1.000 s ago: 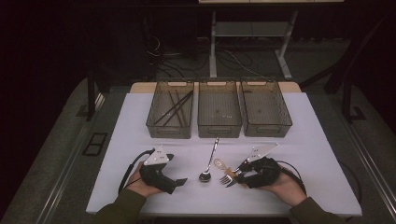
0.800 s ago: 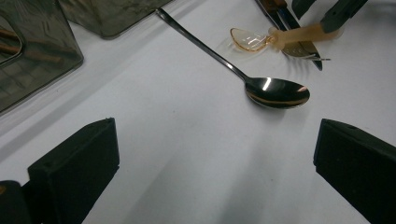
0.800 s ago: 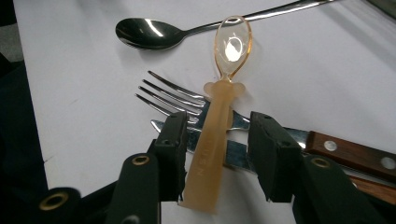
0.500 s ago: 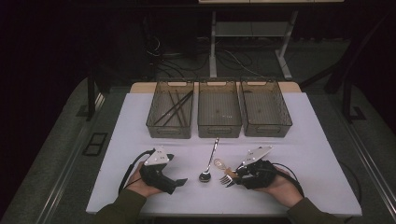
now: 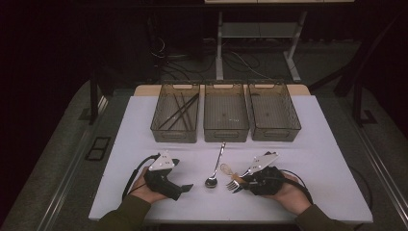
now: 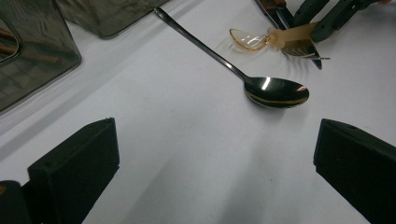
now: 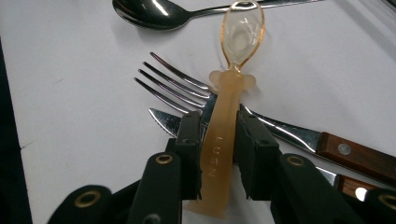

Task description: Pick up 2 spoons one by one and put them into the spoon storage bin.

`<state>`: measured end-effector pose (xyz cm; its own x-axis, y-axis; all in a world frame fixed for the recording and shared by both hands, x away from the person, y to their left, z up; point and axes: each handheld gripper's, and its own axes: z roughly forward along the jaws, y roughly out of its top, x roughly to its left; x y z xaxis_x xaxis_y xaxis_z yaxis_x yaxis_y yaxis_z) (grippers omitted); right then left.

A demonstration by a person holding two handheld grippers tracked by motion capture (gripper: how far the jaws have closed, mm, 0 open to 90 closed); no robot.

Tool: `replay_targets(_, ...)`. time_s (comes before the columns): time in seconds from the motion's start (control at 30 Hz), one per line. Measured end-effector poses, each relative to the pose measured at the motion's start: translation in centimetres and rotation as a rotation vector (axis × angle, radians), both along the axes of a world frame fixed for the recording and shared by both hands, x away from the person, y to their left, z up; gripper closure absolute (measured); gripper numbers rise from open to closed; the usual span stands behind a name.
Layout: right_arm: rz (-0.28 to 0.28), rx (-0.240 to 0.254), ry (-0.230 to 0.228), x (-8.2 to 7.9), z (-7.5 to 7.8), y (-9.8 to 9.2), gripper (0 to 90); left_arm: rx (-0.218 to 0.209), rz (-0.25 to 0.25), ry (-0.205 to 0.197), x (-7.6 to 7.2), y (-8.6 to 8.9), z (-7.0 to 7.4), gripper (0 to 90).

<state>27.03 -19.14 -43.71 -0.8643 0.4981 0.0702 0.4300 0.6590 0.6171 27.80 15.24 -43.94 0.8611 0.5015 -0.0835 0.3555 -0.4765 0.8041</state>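
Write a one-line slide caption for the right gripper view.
Right gripper closes on an amber plastic spoon lying across a fork and knife.

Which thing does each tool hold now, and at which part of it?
The right tool has been closing on the small amber plastic spoon, pads on the flat handle's sides near its end. The left tool is open over the bare table, holding nothing.

The fork (image 7: 180, 91) and knife (image 7: 299, 135) lay partly hidden beneath the amber spoon (image 7: 231, 100); their wooden handles ran past the picture's edge.
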Motion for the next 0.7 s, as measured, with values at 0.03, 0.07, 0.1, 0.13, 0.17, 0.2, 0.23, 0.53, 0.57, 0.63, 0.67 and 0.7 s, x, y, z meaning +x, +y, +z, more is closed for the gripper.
replay_targets(0.03, 0.0, -0.001, -0.001, 0.0, 0.0, 0.0, 72.3, 0.0, 0.0, 0.0, 0.0, 0.0, 0.0, 0.0)
replay_targets(0.07, 0.0, -0.001, -0.001, 0.0, 0.0, 0.0, 72.9, 0.0, -0.001, 0.0, 0.0, 0.0, 0.0, 0.0)
replay_targets(0.1, -0.001, -0.002, 0.0, 0.0, 0.01, 0.0, 73.5, 0.0, -0.001, 0.0, 0.0, 0.0, 0.0, 0.0)
replay_targets(0.13, -0.002, -0.002, 0.0, 0.0, 0.01, 0.0, 74.0, 0.001, -0.001, 0.0, 0.0, -0.01, 0.0, 0.0)
replay_targets(0.17, -0.003, -0.003, -0.001, 0.0, 0.01, 0.0, 74.1, 0.001, -0.002, 0.0, 0.01, 0.0, 0.0, 0.0)
replay_targets(0.2, -0.002, -0.005, -0.002, -0.01, 0.02, 0.01, 74.2, 0.001, -0.001, 0.0, 0.01, -0.01, -0.01, 0.0)
replay_targets(0.23, -0.002, -0.006, -0.002, -0.01, 0.03, 0.02, 74.3, 0.001, -0.001, 0.0, 0.0, 0.0, 0.0, 0.0)
replay_targets(0.53, 0.0, -0.011, -0.009, -0.07, 0.13, 0.05, 74.9, 0.001, -0.002, -0.001, 0.0, 0.0, 0.0, 0.0)
replay_targets(0.57, 0.0, -0.009, -0.01, -0.08, 0.16, 0.04, 75.0, 0.002, -0.003, -0.001, 0.0, 0.0, 0.01, 0.0)
replay_targets(0.63, 0.0, -0.008, -0.014, -0.09, 0.25, 0.01, 75.1, 0.003, -0.005, -0.001, -0.01, 0.0, 0.02, 0.0)
replay_targets(0.67, 0.0, -0.006, -0.016, -0.09, 0.3, 0.0, 75.2, 0.003, -0.005, -0.001, -0.01, 0.0, 0.02, 0.0)
replay_targets(0.7, 0.001, -0.003, -0.018, -0.09, 0.37, -0.02, 75.2, 0.003, -0.005, -0.001, -0.01, 0.0, 0.03, 0.0)
